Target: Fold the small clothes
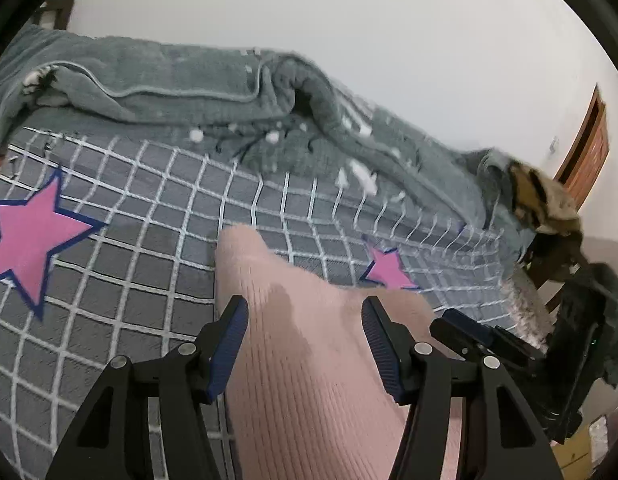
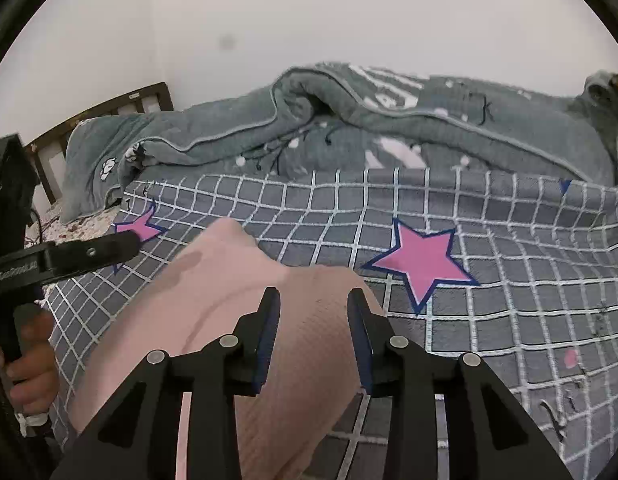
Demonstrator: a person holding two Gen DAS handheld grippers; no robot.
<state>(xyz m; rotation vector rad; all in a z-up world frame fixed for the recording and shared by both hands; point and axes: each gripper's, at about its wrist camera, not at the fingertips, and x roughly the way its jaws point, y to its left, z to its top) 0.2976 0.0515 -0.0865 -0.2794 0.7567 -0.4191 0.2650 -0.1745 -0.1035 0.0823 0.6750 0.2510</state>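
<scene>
Home bedroom. A bed (image 2: 509,280) fills the near view, covered by a grey sheet with a white grid and pink stars (image 2: 423,260). A rumpled grey-green blanket (image 2: 349,120) is bunched along the far side against a plain white wall (image 2: 309,20). Dark wooden slatted headboard (image 2: 109,108) at far left. Brown wooden door (image 1: 587,144) at far right in the left wrist view, with a chair (image 1: 549,256) heaped with clothes near it.
</scene>
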